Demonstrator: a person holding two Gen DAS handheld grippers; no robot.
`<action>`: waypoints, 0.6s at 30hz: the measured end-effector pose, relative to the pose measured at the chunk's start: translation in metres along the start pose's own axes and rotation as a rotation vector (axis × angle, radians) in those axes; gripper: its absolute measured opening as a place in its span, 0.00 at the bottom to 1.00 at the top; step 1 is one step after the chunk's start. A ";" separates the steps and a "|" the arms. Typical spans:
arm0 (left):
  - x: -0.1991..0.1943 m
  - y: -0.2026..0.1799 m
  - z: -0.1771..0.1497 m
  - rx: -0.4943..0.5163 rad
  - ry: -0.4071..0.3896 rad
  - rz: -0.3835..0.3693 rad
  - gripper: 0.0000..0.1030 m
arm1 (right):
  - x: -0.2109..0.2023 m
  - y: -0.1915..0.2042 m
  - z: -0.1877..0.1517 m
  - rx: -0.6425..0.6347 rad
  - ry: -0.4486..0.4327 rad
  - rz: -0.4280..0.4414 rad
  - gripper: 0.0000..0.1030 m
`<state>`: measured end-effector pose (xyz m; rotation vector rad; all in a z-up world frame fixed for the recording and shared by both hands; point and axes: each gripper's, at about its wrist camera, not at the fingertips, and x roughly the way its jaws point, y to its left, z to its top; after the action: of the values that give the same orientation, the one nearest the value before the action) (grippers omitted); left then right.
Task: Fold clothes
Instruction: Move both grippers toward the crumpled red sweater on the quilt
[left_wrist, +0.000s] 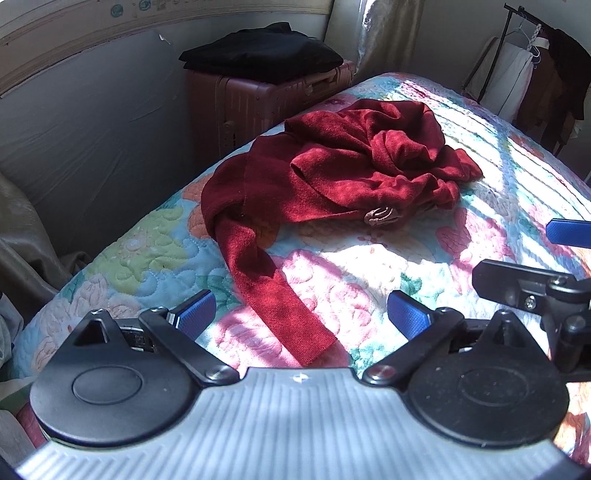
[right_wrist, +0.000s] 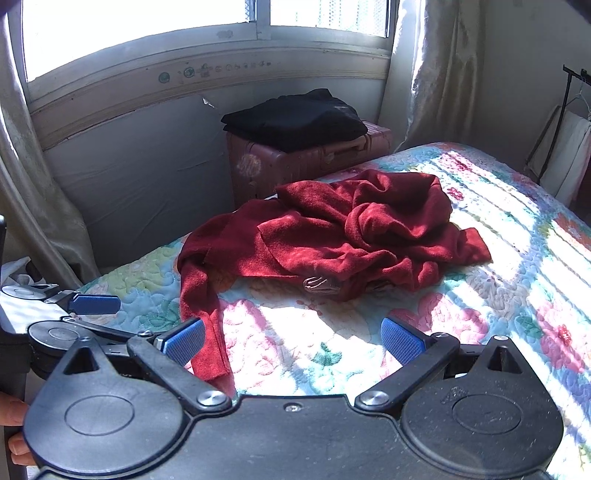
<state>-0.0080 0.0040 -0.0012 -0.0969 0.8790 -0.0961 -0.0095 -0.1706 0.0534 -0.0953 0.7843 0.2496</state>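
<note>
Left wrist view: the left tool (left_wrist: 301, 314) hangs over the bed (left_wrist: 147, 243) with its fingers wide apart and empty, the sweater's (left_wrist: 343, 162) sleeve (left_wrist: 273, 280) trailing between them. Beyond it the red knit lies crumpled in a heap, a small brooch (left_wrist: 382, 216) at its near edge. The right tool (right_wrist: 293, 341) is likewise spread and empty, the heap ahead of it. The sweater looks soft, light and limp; I judge the sleeve end or a shoulder seam the best hold.
</note>
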 end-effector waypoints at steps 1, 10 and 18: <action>0.000 0.000 -0.001 0.002 0.002 -0.001 0.98 | 0.002 0.000 -0.001 0.001 0.004 0.000 1.00; 0.002 0.003 -0.002 -0.012 0.008 0.001 0.97 | 0.010 0.001 -0.004 0.003 0.031 -0.003 1.00; 0.006 0.006 -0.003 -0.019 0.024 0.011 0.98 | 0.012 -0.003 -0.005 0.009 0.038 -0.011 1.00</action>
<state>-0.0064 0.0087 -0.0084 -0.1085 0.9047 -0.0787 -0.0039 -0.1720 0.0414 -0.0957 0.8220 0.2339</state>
